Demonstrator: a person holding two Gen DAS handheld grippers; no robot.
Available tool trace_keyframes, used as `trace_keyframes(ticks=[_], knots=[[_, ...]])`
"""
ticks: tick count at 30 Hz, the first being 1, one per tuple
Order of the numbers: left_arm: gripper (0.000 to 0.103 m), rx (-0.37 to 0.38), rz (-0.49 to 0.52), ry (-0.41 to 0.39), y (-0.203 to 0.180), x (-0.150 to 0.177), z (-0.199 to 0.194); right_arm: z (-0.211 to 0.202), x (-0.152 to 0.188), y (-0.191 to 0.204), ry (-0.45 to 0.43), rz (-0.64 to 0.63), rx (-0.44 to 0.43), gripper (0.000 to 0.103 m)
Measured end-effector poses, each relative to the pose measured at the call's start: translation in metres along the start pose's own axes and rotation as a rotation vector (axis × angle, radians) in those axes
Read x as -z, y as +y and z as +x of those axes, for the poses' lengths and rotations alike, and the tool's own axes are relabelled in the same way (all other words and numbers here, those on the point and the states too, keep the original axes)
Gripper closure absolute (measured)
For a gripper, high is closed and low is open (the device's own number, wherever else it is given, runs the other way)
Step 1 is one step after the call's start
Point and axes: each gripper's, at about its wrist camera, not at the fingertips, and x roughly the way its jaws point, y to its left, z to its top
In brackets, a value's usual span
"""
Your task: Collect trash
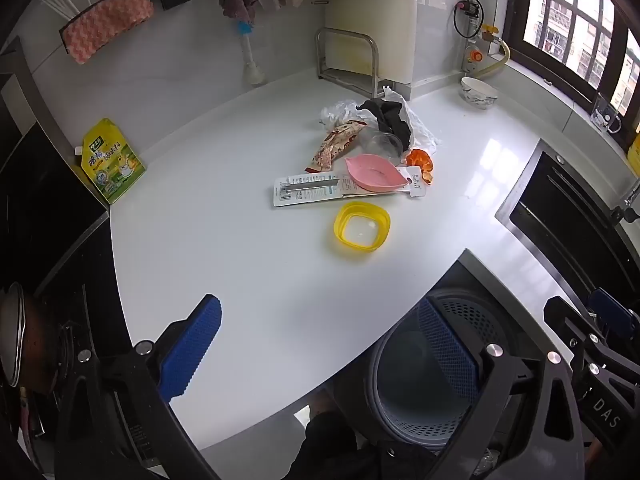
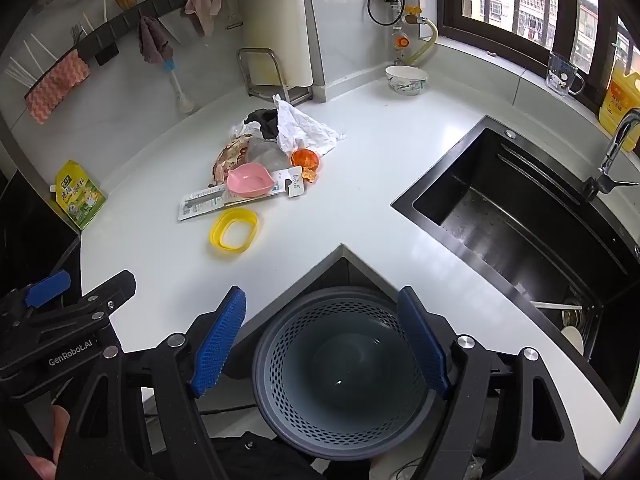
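Observation:
A pile of trash lies mid-counter: a pink leaf-shaped dish (image 1: 374, 172) (image 2: 249, 179), a flat blister card (image 1: 320, 190) (image 2: 216, 200), a snack wrapper (image 1: 336, 146) (image 2: 228, 156), crumpled white paper (image 1: 416, 120) (image 2: 304, 126), a black rag (image 1: 390, 118), a clear cup (image 1: 382, 144) and orange peel (image 1: 420, 162) (image 2: 305, 160). A yellow ring lid (image 1: 362, 226) (image 2: 234, 228) sits nearer. A grey perforated bin (image 1: 416, 388) (image 2: 340, 368) stands below the counter's notch. My left gripper (image 1: 320, 354) is open over the counter edge. My right gripper (image 2: 320, 338) is open above the bin, holding nothing.
A black sink (image 2: 520, 216) with a faucet (image 2: 612, 152) lies to the right. A yellow seasoning pouch (image 1: 112, 160) stands at the left by a dark stove (image 1: 36, 208). A bowl (image 2: 406, 79), glass mug (image 2: 562, 74) and metal rack (image 2: 264, 76) line the back.

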Motion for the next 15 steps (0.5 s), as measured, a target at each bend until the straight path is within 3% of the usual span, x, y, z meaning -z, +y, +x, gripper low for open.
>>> trace_keyframes(ticks=[15], knots=[[0.006,-0.007,0.000,-0.003,0.0002,-0.0002,-0.0001,-0.0022,0.0000,0.0009,-0.006,-0.003,0.000,0.028]])
